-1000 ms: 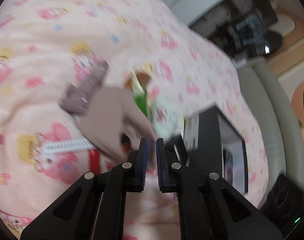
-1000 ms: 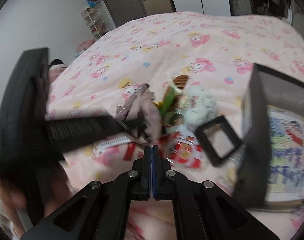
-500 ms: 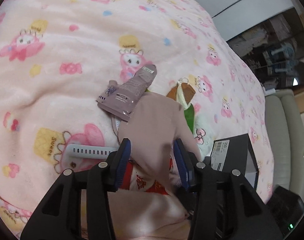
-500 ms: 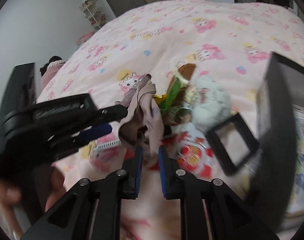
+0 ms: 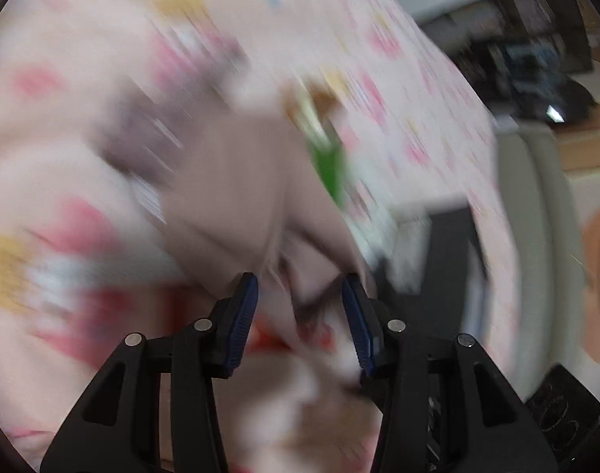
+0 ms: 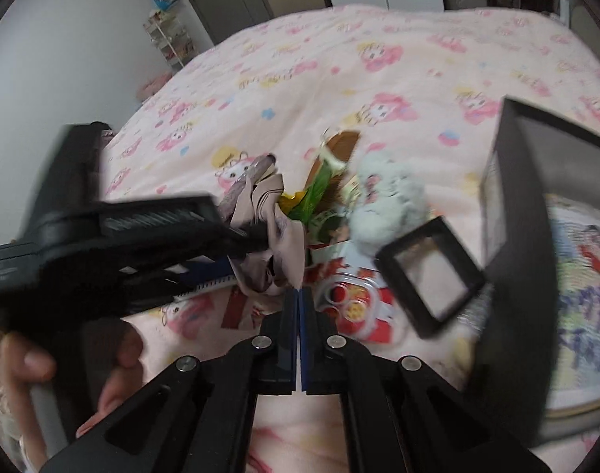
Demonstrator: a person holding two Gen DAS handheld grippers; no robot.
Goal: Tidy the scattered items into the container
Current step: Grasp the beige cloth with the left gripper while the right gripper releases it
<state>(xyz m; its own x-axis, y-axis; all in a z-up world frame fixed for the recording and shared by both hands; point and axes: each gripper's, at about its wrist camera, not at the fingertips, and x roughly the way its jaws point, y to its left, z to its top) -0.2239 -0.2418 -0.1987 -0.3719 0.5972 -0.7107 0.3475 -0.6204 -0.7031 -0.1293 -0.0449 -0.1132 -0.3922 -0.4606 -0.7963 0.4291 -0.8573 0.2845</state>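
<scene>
A beige cloth (image 6: 286, 236) lies bunched on top of a pile on the pink bed. My left gripper (image 5: 300, 303) stands open, and a fold of the cloth (image 5: 236, 189) sits between its blue pads without being pressed. That view is badly blurred. In the right wrist view the left gripper (image 6: 256, 236) reaches in from the left onto the cloth. My right gripper (image 6: 298, 291) is shut, with the cloth's lower edge caught at its tips. The black container (image 6: 516, 205) stands at the right, its open side showing a printed sheet (image 6: 583, 268).
The pile holds a purple tube (image 6: 244, 181), a green packet (image 6: 319, 189), a brown comb (image 6: 341, 142), a pale plush toy (image 6: 390, 201), a red-and-white pack (image 6: 351, 307), a white comb (image 6: 209, 285) and a black square frame (image 6: 433, 272). A hand (image 6: 28, 362) holds the left tool.
The left jaws went from shut to open and came down over the beige cloth. The right jaws opened around the cloth's edge, then shut again. The cloth is more bunched.
</scene>
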